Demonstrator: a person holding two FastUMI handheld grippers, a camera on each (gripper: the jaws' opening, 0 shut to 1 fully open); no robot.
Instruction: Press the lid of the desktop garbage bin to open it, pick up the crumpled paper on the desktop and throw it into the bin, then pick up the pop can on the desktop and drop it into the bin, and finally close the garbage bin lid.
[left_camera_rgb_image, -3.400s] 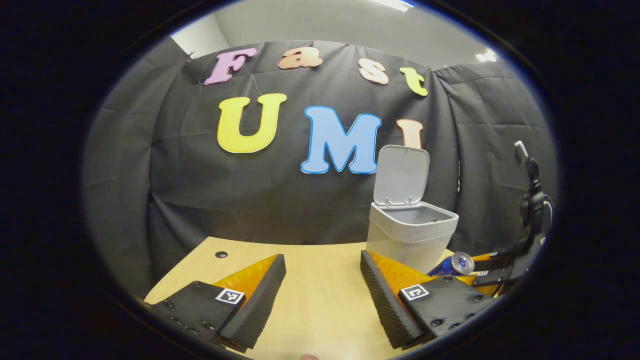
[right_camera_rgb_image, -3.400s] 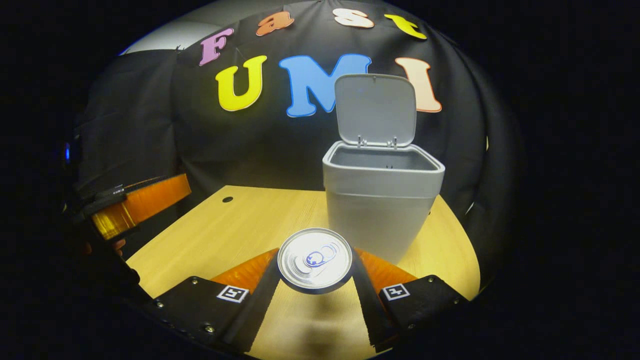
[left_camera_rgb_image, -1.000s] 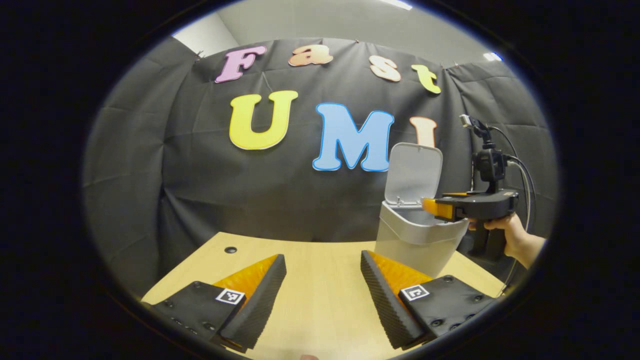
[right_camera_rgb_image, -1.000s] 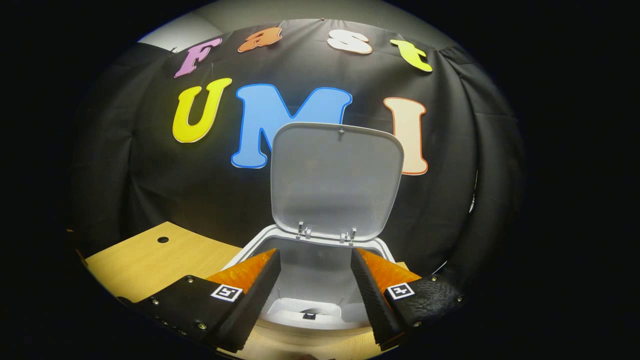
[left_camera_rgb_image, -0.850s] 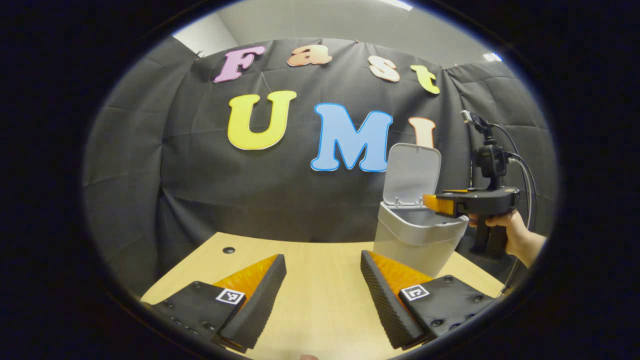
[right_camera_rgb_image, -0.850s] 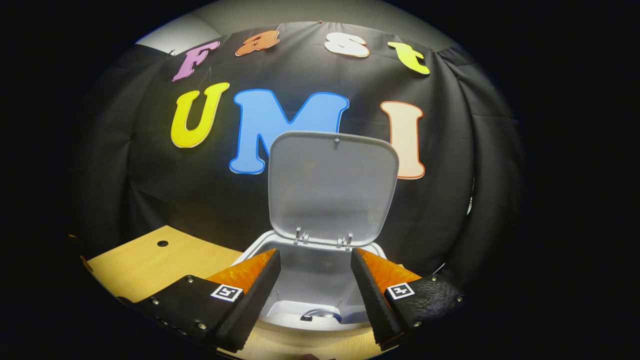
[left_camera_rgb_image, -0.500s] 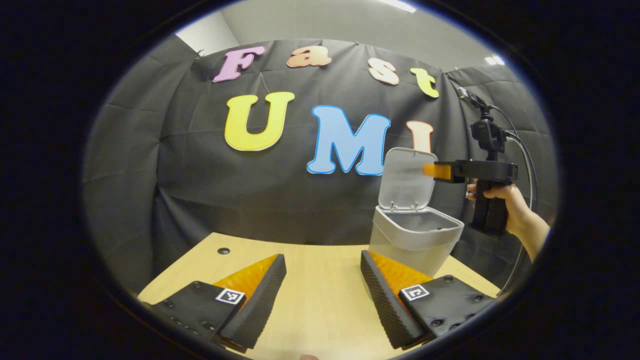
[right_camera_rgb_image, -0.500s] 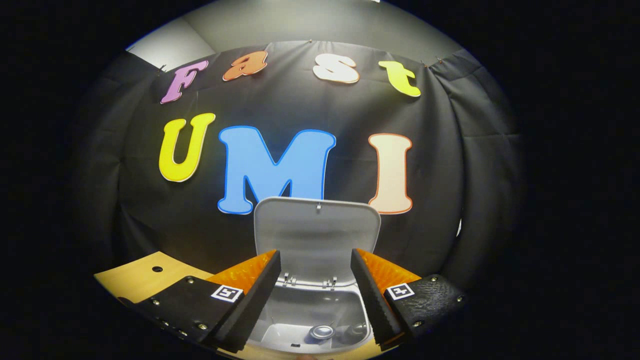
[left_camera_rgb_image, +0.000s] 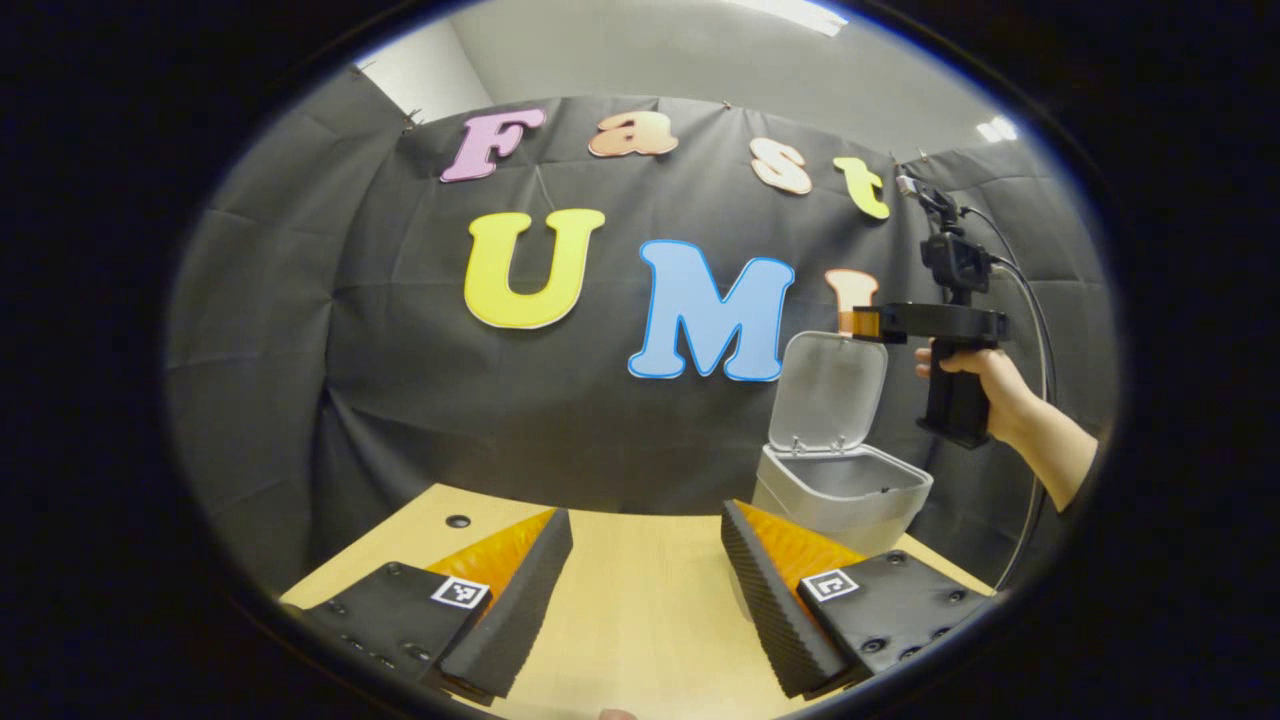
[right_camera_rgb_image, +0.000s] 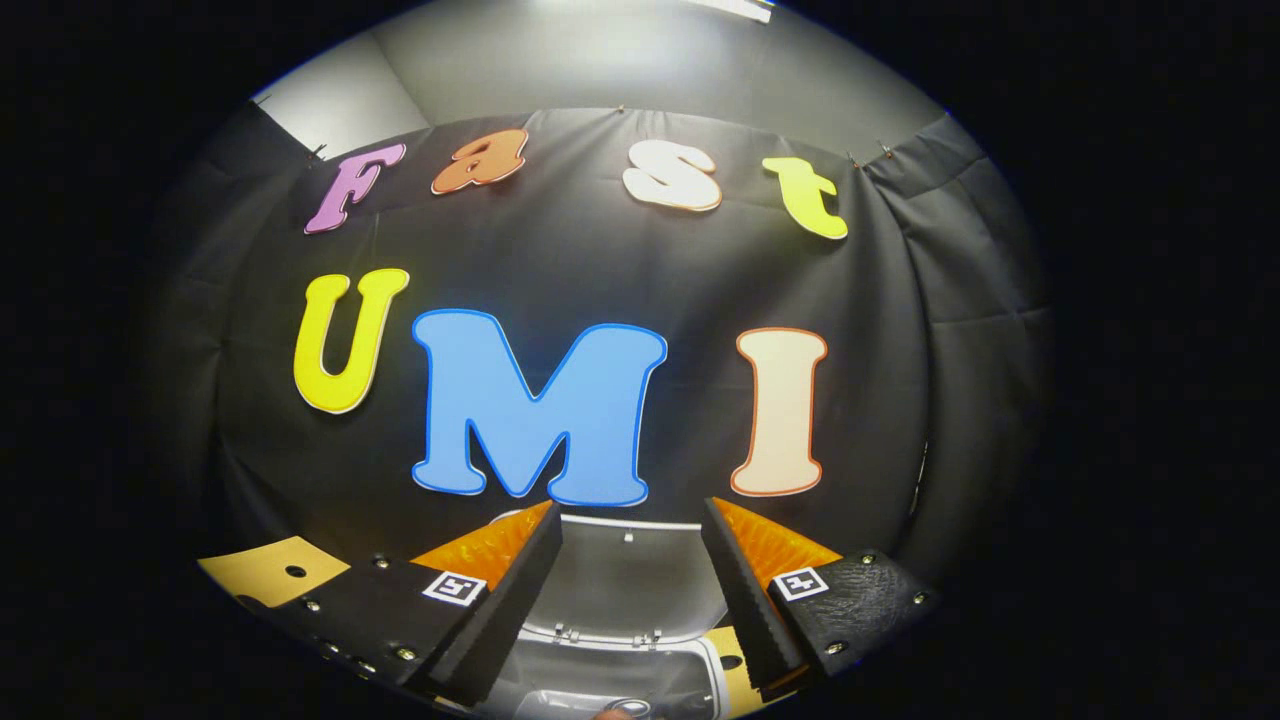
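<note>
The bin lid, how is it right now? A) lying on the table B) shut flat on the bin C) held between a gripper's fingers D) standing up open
D: in the left gripper view the lid stands upright on its hinges above the open bin, with the right gripper raised beside its top edge, fingers not around it.

The grey garbage bin (left_camera_rgb_image: 842, 495) stands on the bench's far right corner, its lid (left_camera_rgb_image: 829, 388) hinged upright, open.
</note>
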